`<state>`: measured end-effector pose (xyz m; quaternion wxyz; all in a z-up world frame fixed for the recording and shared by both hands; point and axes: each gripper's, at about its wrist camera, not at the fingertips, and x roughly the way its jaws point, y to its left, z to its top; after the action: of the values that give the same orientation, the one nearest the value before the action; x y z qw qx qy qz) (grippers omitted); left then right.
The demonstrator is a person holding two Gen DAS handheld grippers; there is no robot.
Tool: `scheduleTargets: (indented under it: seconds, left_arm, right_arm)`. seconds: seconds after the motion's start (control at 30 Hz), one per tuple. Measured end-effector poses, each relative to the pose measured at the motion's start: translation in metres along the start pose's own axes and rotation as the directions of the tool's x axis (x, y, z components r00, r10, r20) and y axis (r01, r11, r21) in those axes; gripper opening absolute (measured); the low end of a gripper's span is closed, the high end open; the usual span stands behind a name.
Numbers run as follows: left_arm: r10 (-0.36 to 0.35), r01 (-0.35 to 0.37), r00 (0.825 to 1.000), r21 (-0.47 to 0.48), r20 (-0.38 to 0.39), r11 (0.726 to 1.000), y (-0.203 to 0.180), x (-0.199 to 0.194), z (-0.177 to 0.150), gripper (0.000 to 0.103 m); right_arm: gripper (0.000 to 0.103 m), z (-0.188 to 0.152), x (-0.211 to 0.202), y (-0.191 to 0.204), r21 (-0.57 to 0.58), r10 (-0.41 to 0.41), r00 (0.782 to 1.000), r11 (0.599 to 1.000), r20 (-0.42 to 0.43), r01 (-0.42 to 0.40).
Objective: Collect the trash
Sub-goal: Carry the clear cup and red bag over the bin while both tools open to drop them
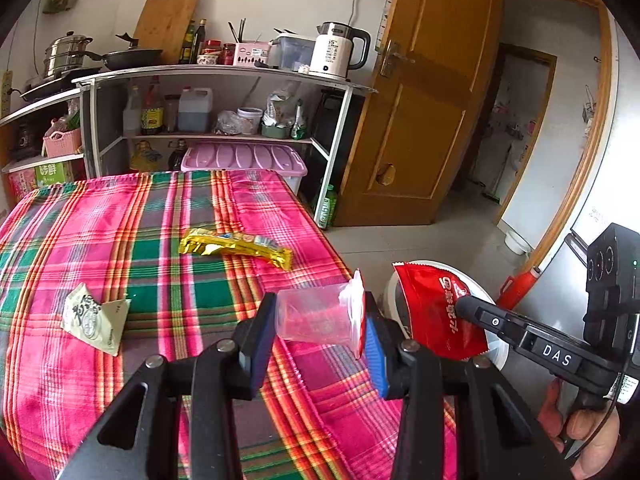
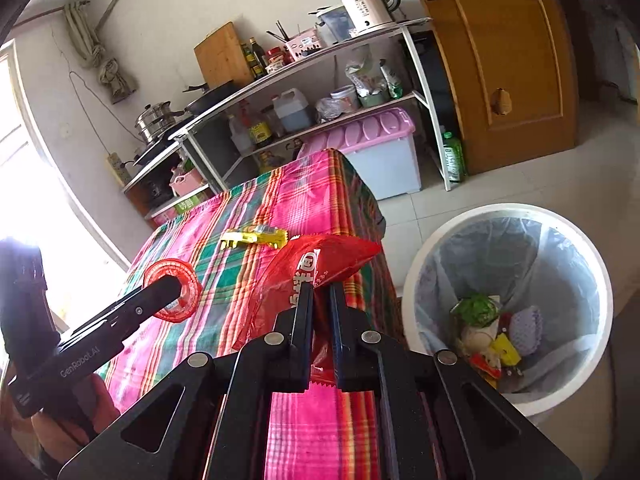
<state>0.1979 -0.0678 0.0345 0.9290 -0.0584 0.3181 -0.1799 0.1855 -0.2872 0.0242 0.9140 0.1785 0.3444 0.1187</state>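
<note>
My left gripper [image 1: 320, 320] is shut on a clear plastic cup [image 1: 316, 314] with a red-rimmed peeled lid, held on its side just above the plaid tablecloth [image 1: 120, 232]. The cup's red lid also shows in the right wrist view [image 2: 176, 290]. My right gripper [image 2: 321, 296] is shut on a red snack wrapper [image 2: 316, 268], held above the table's right edge; it also shows in the left wrist view [image 1: 436, 304]. A yellow wrapper [image 1: 236, 246] and a pale green packet [image 1: 94, 318] lie on the cloth. A white bin [image 2: 576, 236] with a liner holds several pieces of trash.
The bin stands on the tiled floor right of the table. A metal shelf rack [image 1: 224, 76] with a kettle [image 1: 340, 50], pots and bottles stands behind the table. A pink-lidded storage box [image 1: 244, 158] sits under it. A wooden door [image 1: 424, 92] stands open to the right.
</note>
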Motion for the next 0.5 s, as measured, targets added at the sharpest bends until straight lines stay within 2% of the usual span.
scheduleTargets:
  seconds: [0.5]
  left_arm:
    - [-0.116,0.125,0.988,0.086,-0.101,0.988,-0.075,0.073,0.005,0.042]
  right_arm:
    - [0.008,0.003,-0.019,-0.087,0.127,-0.119,0.993,0.985,0.025,0.114]
